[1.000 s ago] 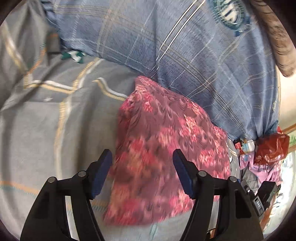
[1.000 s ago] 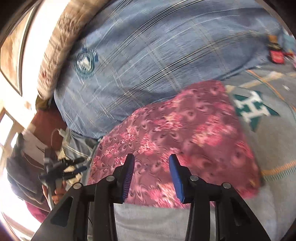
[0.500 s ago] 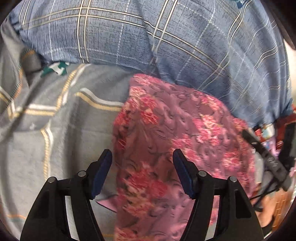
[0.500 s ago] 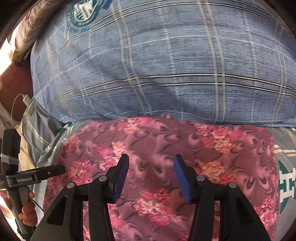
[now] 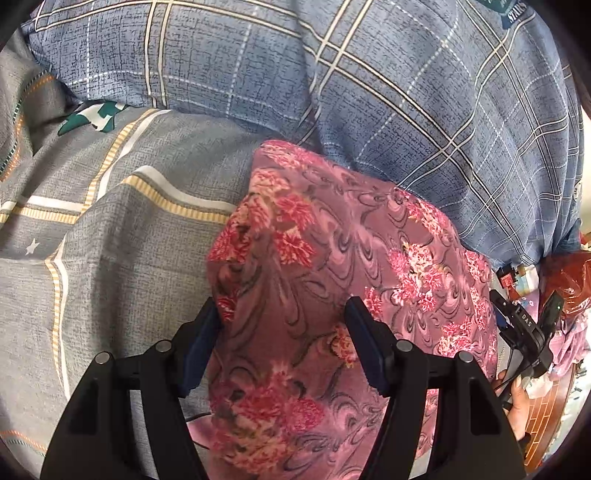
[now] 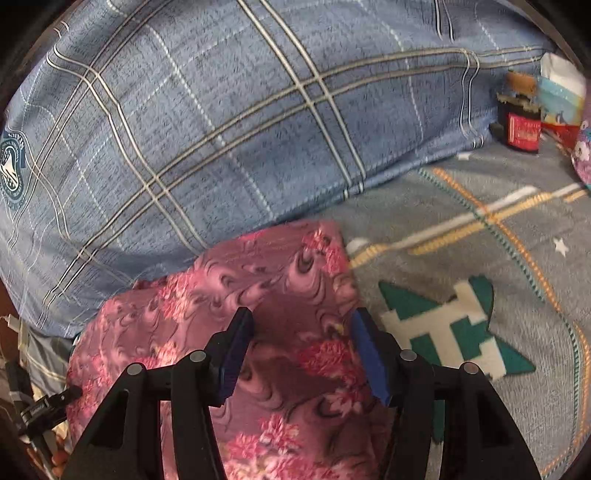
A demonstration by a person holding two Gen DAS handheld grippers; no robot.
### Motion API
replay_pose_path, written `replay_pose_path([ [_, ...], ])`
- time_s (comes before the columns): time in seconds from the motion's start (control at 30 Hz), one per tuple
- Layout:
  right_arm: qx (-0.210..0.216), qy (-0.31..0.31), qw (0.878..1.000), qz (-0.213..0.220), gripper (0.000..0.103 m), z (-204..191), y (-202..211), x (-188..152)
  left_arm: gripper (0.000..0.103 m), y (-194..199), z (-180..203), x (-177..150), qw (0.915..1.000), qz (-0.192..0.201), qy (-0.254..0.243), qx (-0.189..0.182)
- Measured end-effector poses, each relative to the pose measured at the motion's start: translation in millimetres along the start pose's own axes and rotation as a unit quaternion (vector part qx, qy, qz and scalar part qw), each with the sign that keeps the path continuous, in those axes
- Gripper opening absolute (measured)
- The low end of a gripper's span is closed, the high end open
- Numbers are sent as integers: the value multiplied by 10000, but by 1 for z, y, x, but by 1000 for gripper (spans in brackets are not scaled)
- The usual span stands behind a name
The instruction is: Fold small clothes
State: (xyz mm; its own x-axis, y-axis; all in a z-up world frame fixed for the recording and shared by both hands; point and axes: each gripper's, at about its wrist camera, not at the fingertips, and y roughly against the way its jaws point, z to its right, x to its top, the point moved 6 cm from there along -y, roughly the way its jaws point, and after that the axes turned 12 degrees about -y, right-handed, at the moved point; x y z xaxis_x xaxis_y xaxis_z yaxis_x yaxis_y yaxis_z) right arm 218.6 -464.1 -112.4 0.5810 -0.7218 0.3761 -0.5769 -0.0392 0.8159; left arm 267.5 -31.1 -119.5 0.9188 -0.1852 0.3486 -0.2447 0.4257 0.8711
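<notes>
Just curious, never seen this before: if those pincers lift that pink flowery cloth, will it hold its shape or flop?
Probably flop: the pink floral cloth lies in soft creases on the bedspread. It looks thin, so likely light. It would probably drape and unfold.

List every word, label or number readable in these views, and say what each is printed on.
"DAS" on the black claw body at the right edge of the left wrist view.
"STA", cut off, on the blue plaid pillow's badge.
Round crest on the pillow: too blurred.
Dark jar's red label: too blurred.

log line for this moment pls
left gripper: open over floral cloth | right gripper: opening over cloth, nothing gripped | cloth: on grey bedsheet
</notes>
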Motion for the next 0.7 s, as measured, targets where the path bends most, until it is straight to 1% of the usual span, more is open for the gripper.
replay_pose_path([
  [0.07, -1, 88, 9999, -70, 63, -6, -3, 0, 67, -1, 5, 0, 10000, -1, -75, 41],
  [0.1, -56, 229, 9997, -103, 64, -11, -6, 0, 67, -2, 7, -1, 9999, -3, -103, 72],
  [0.13, -201, 440, 9987, -148, 63, -16, -8, 1, 67, -2, 8, -1, 9998, -13, -145, 112],
  [0.17, -283, 499, 9983, -119, 62, -19, -7, 3, 67, -2, 10, -2, 9997, -21, -175, 140],
  [0.2, -179, 466, 9987, 77, 62, -21, 1, 9, 67, -2, 10, -3, 9997, -33, -199, 139],
  [0.27, 66, 273, 9991, 327, 62, -18, 11, 17, 67, 0, 11, -2, 9997, -41, -226, 115],
  [0.3, 125, 51, 9996, 245, 62, -10, 9, 24, 67, 0, 11, -2, 9997, -48, -232, 114],
  [0.43, 92, -388, 9991, -161, 64, 16, -10, 35, 67, -2, 10, -1, 9995, -88, -247, 149],
  [0.47, 178, -416, 9988, -177, 64, 17, -13, 36, 67, -4, 10, 0, 9995, -79, -257, 162],
  [0.5, 271, -390, 9988, -105, 64, 15, -13, 37, 67, -4, 11, 0, 9995, -50, -261, 182],
  [0.53, 394, -333, 9986, -87, 64, 12, -14, 38, 67, -4, 12, 1, 9995, 30, -249, 186],
  [0.57, 577, -253, 9978, -181, 63, 7, -18, 36, 65, -6, 15, 2, 9995, 88, -243, 198],
  [0.6, 707, -95, 9968, -353, 61, 2, -23, 34, 48, -6, 16, 2, 9993, 146, -249, 253],
  [0.63, 626, 125, 9972, -377, 55, -5, -26, 31, 32, -7, 17, 2, 9990, 151, -267, 328],
  [0.67, 519, 468, 9968, -376, 25, -14, -27, 29, 28, -7, 17, 2, 9989, 148, -276, 359],
  [0.7, 457, 823, 9946, -447, 7, -26, -26, 26, 19, -5, 17, 2, 9990, 161, -221, 341],
])
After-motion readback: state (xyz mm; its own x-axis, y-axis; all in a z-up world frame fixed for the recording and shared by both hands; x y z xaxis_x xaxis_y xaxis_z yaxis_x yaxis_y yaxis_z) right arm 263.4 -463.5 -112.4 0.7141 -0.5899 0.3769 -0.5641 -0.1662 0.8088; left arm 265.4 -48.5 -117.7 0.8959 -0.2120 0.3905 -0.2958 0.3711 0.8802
